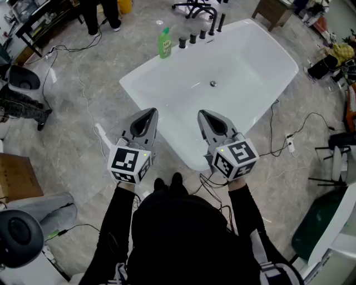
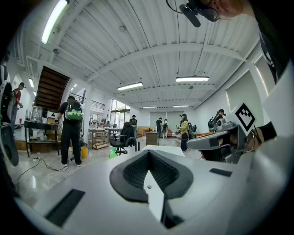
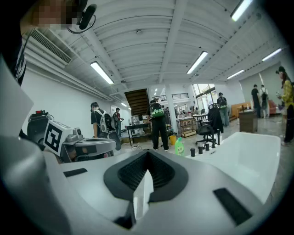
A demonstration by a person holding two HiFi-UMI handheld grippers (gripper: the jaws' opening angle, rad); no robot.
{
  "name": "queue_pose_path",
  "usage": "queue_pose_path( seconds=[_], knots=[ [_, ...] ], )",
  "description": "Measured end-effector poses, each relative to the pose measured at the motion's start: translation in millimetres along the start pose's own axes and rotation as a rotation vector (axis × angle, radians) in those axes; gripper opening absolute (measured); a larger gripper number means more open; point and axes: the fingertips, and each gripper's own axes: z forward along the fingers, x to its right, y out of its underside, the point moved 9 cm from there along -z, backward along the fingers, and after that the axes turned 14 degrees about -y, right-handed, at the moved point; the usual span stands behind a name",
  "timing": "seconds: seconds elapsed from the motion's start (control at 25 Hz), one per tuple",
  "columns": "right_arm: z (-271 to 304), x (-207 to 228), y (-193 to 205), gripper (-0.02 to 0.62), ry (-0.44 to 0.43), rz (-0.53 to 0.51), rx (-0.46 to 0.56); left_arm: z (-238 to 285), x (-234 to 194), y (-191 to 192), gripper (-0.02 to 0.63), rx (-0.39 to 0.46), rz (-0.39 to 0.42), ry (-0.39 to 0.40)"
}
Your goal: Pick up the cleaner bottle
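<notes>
The green cleaner bottle [image 1: 164, 43] stands upright on the far left corner of the white bathtub's rim [image 1: 146, 67], beside a row of black tap fittings [image 1: 201, 32]. It shows small in the left gripper view [image 2: 113, 153] and in the right gripper view [image 3: 179, 147]. My left gripper [image 1: 151, 113] hovers over the tub's near left edge, shut and empty, far short of the bottle. My right gripper [image 1: 202, 115] hangs level with it over the near end of the tub, its jaws also shut on nothing. Each gripper's jaws [image 2: 148, 155] [image 3: 148, 153] meet in a point.
Cables [image 1: 83, 89] trail over the grey floor left of the tub, and more [image 1: 289, 142] lie on its right. A black bin [image 1: 23, 83] and a cardboard box [image 1: 16, 178] stand at the left. An office chair [image 1: 192, 6] and standing people [image 3: 158, 124] are beyond the tub.
</notes>
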Motion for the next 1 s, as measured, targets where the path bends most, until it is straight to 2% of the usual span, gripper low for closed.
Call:
queue_pose_path(
  seconds=[0.68, 1.0],
  knots=[
    [7.4, 13.7, 3.4, 0.001, 0.039, 0.015, 0.006, 10.7, -14.9, 7.3, 0.008, -0.01, -0.038, -0.025],
    [5.5, 23.1, 7.4, 0.002, 0.022, 0.051, 0.008, 16.9, -16.5, 3.5, 0.008, -0.001, -0.033, -0.038]
  ],
)
